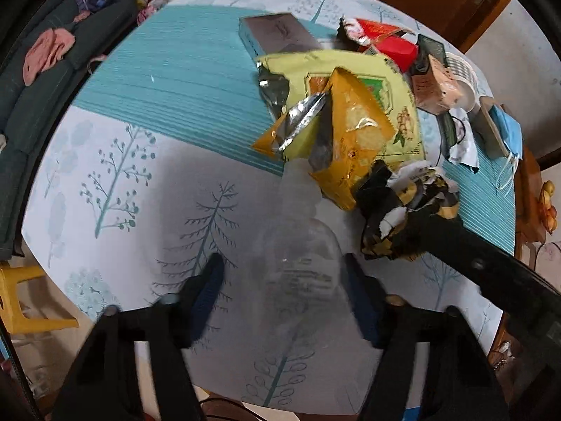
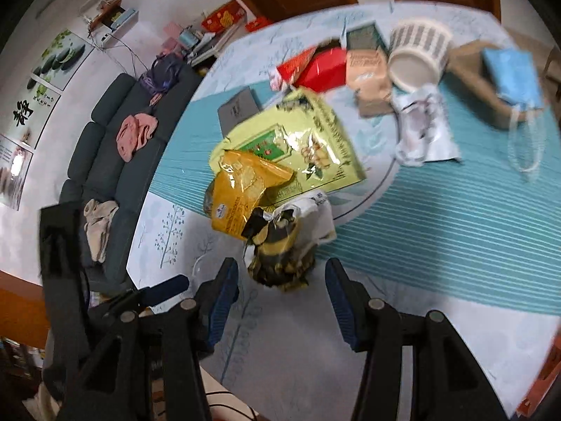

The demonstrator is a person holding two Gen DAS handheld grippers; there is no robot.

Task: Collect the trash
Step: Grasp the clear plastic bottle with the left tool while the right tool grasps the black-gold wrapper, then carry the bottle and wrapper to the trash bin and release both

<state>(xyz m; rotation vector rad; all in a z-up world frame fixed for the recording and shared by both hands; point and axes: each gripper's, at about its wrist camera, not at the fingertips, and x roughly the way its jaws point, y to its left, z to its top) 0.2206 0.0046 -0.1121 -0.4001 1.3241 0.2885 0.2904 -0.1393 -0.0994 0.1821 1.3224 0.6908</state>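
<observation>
Left tool [image 1: 284, 280] hung steeply over the near edge of the tabletop [image 1: 115, 210], its 2 fingers [image 1: 210, 280] straddling a clear plastic bottle [image 1: 298, 263]. The bottle was blurred and nearly see-through. Its wide body lay between the fingers and its narrow neck ran up the left wrist view toward the pile of wrappers, so its long axis lay along the line of the fingers, neck pointing away. A gap showed on the left side of the bottle; contact on the right side could not be told. Judged released, not yet clamped.

Right tool [image 2: 282, 280] stood just beside it on the same near edge, fingers [image 2: 224, 287] apart and bare. A crumpled black-and-yellow wrapper [image 2: 280, 256] lay at the mouth of the fingers, just ahead of the tips and centred between them, not pressed by either. It was a rounded wad with no clear long axis. Judged released. This tool was the nearer one to the wad.

Beyond the wad lay an orange foil bag [image 2: 242, 189], overlapping a larger pale green bag [image 2: 298, 140]. Its long axis ran diagonally in the right wrist view.

Farthest off sat a red box [image 2: 326, 66], a white basket [image 2: 417, 56] and a blue face mask [image 2: 512, 70].
</observation>
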